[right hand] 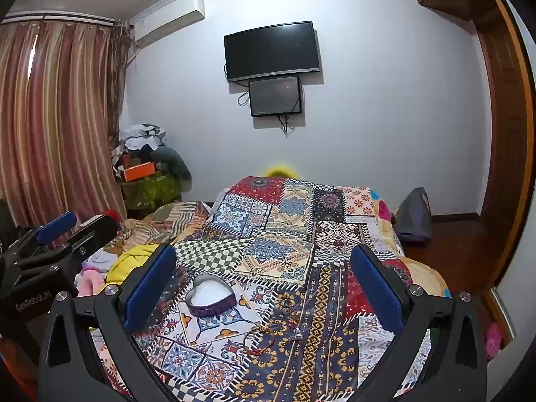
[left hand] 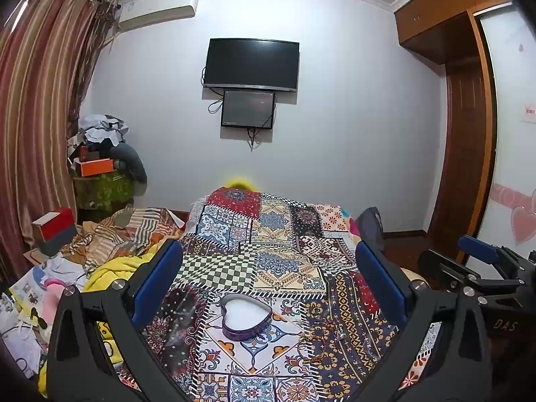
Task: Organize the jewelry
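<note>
Purple heart-shaped tin (left hand: 247, 317), lid off and white-lined, sat open on patchwork quilt (left hand: 268, 234), presumably ready to receive jewelry (right hand: 284, 321) strewn just right of it. Left hand-held gripper (left hand: 269, 274) and right hand-held gripper (right hand: 264, 276) hovered wide open, holding nothing.

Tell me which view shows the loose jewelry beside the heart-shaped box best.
The right wrist view: the jewelry lies between the open fingers, its small pieces and red cord fairly distinct on the patterned cloth, right of the heart-shaped box. The left wrist view shows the jewelry too, but blended into the dark pattern.
</note>
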